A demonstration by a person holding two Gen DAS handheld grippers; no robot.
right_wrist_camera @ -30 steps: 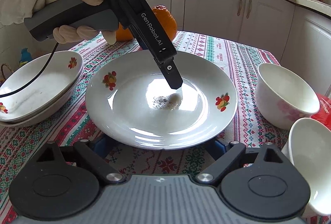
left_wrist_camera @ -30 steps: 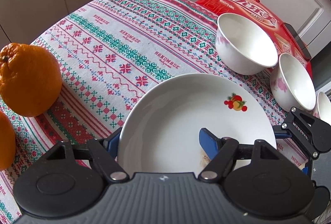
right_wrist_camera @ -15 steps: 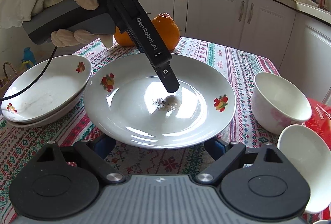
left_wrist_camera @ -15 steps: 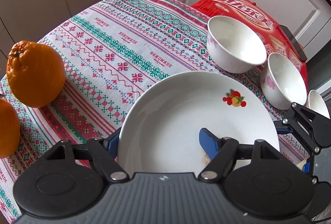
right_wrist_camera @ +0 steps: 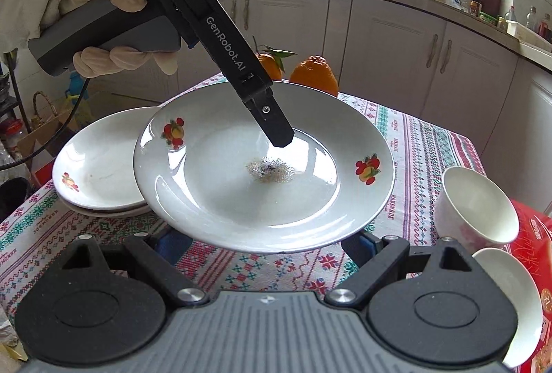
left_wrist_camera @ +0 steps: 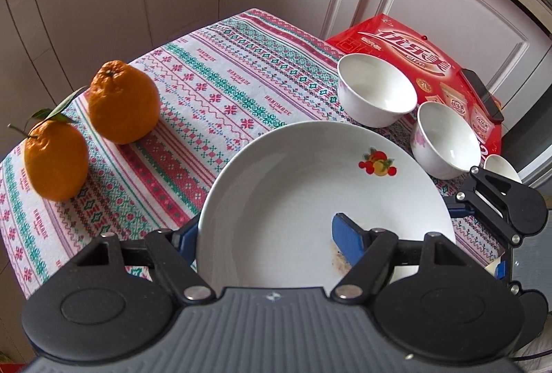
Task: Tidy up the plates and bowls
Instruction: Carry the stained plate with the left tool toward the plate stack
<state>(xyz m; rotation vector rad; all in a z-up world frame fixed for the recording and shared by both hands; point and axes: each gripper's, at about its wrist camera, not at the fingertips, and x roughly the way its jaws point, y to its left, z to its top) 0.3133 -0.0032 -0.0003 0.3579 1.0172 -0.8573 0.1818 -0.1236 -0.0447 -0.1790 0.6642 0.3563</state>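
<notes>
While the left gripper [left_wrist_camera: 269, 235] pinches the rim of the fruit-print plate [right_wrist_camera: 262, 166], one finger [left_wrist_camera: 346, 237] inside and one beneath, that plate hangs tilted above the tablecloth [left_wrist_camera: 193, 104]. Left of it sit stacked plates [right_wrist_camera: 100, 166]; behind it, two oranges [right_wrist_camera: 312, 76]; right, bowls [right_wrist_camera: 476, 204]. The right gripper [right_wrist_camera: 265, 243] is spread wide beneath its near rim.

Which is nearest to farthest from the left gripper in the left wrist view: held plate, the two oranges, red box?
1. Held plate: clamped in the left gripper.
2. Near orange: left table edge.
3. Far orange: just behind it, left.
4. Red box: far right corner, past the bowls.
</notes>
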